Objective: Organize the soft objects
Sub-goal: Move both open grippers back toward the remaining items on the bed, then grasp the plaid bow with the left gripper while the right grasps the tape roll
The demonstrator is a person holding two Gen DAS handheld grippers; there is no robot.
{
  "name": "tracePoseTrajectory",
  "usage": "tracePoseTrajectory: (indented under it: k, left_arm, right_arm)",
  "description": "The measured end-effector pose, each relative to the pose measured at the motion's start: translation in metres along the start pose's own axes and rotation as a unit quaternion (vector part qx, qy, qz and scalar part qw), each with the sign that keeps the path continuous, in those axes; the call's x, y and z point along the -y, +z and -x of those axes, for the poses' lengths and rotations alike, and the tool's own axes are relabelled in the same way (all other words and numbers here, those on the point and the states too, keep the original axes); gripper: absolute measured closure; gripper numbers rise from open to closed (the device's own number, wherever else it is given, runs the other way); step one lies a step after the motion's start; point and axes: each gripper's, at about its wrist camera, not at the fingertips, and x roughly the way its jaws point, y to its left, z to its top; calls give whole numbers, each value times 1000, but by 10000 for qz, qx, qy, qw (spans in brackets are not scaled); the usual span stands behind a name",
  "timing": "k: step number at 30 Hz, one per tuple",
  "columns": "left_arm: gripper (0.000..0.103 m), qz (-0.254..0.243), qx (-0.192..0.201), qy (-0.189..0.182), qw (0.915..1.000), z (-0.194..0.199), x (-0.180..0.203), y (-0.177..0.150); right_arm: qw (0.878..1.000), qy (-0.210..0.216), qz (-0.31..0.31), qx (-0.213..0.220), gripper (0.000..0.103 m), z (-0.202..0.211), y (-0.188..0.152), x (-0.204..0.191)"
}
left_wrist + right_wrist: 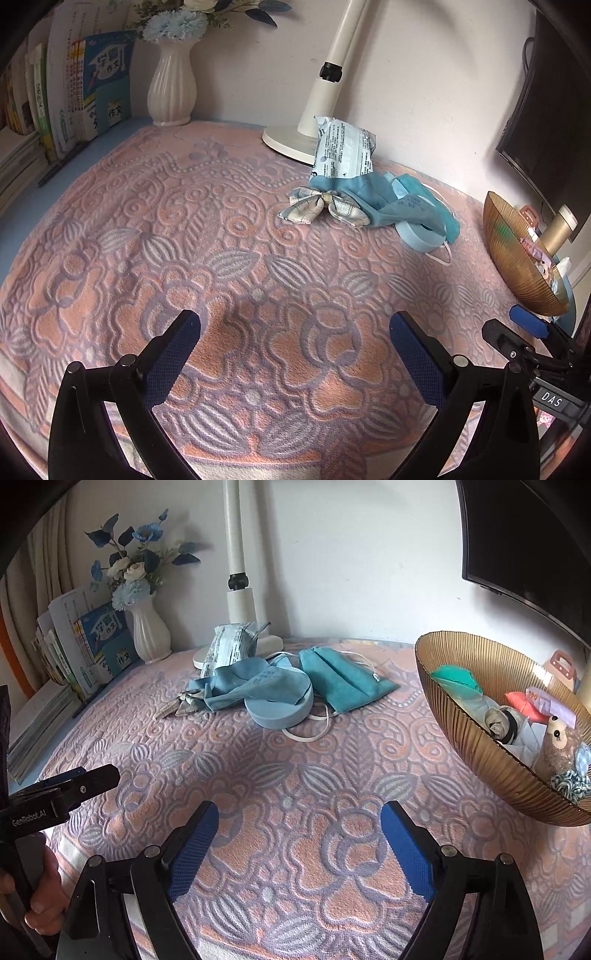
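Observation:
A heap of soft things lies at the far side of the patterned pink cloth: a checked fabric bow, a blue cloth draped over a round light-blue disc, and a wipes packet. The right wrist view adds a teal pleated face mask beside the blue cloth and bow. My left gripper is open and empty, well short of the heap. My right gripper is open and empty too, left of the ribbed golden bowl, which holds several small soft items.
A white vase with blue flowers and leaning books stand at the back left. A white lamp base sits behind the packet. A dark monitor hangs at the right. A hand holds the left gripper's handle.

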Motion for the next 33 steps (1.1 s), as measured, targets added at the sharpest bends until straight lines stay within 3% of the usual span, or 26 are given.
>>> tracePoseTrajectory:
  k: [15,19,23,25,27,30,33]
  left_arm:
    - [1,79,-77,-18,9999,0,-2,-1]
    - [1,53,-314,-266,9991,4,-4,9]
    - [1,-316,-427,-219,9983,7,-5,42]
    - [1,-600,-495,45,9970,-4,-4,62]
    - [2,-805,-572,129,9950,-22,-2,80]
    - [2,-836,-882,-303,9921,-54,1,95]
    - [2,-1065,-940,-434,9889,-80,15,100]
  right_arm:
    - [10000,19,-50,7,14,1,0,2]
    - [9998,93,-144,-72,14,1,1,5]
    - [9960,435,-205,-750,14,-4,6,1]
    - [9942,538,-102,-927,14,-2,17,-6]
    - [9955,356,116,-871,14,0,34,-15]
    - [9970,19,482,-613,14,-8,59,-22]
    - [9958,-138,687,-594,19,-31,81,-25]
